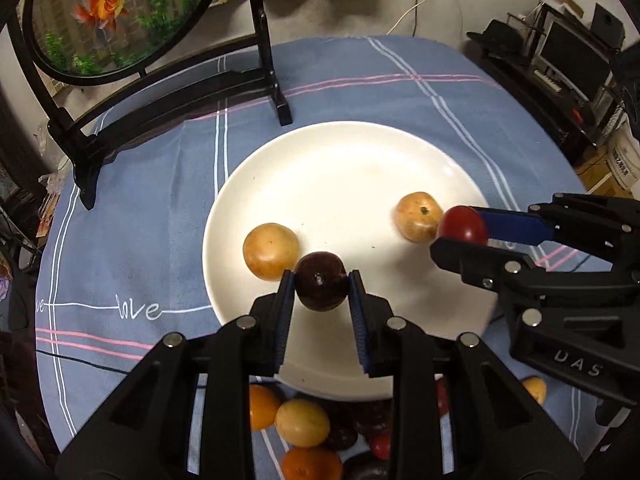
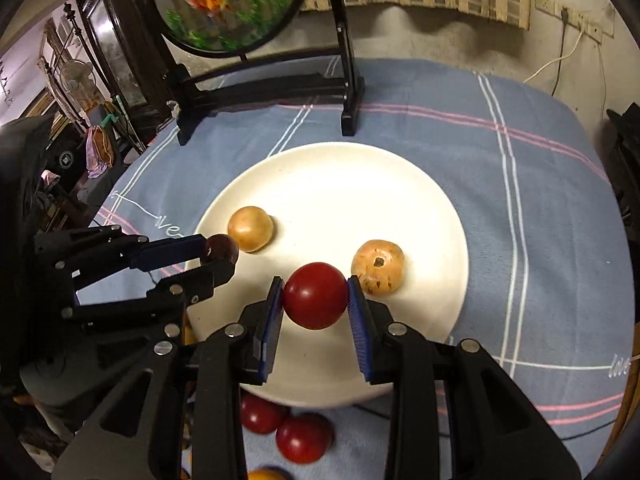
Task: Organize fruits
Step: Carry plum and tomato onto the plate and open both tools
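Dark purple, glossy plum is sitting clamped between the left gripper pads, over the white plate. Right gripper is clamping a smooth red tomato, just beside a speckled tan fruit.

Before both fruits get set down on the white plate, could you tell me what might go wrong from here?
1. The dark plum in the left gripper hangs right beside a yellow fruit on the plate; lowering it could knock that fruit rolling.
2. The red fruit in the right gripper is close to the speckled fruit, a similar bump risk.
3. Both are round and the plate looks shallow, so released fruit may roll off onto the cloth.
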`<control>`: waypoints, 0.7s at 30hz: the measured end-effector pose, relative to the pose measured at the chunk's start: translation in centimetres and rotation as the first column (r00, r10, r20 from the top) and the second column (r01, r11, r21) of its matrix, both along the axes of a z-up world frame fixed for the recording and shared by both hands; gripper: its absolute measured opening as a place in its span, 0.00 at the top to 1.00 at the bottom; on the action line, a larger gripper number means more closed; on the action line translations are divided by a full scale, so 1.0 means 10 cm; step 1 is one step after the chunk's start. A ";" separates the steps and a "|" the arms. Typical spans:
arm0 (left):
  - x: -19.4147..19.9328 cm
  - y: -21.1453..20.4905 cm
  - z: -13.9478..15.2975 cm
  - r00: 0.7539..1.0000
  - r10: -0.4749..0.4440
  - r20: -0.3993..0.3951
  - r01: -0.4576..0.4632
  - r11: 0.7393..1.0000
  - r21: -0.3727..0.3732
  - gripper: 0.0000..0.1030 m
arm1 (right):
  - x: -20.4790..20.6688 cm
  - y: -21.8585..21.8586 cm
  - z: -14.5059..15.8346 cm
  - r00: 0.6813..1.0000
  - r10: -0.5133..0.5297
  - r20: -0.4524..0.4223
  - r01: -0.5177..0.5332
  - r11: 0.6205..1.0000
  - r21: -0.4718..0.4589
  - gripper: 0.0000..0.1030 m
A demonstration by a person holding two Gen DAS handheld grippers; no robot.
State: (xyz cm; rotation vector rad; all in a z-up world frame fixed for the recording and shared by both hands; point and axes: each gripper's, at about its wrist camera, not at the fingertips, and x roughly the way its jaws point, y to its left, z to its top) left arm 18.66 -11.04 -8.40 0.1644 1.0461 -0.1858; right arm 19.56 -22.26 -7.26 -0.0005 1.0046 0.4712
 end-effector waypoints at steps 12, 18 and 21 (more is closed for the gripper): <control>0.14 0.05 -0.07 0.999 0.042 -0.004 -0.042 0.999 -0.002 0.49 | 0.20 -0.11 -0.02 0.997 -0.032 -0.064 0.035 0.998 0.051 0.65; 0.00 0.03 0.09 0.998 0.041 0.040 -0.042 0.999 0.016 0.37 | -0.02 -0.29 0.25 0.996 -0.092 0.006 0.091 0.994 0.067 0.65; -0.15 0.11 0.25 0.996 0.036 0.085 -0.037 0.999 0.015 0.32 | -0.36 -0.37 0.64 0.969 -0.148 0.200 0.149 0.989 0.012 0.65</control>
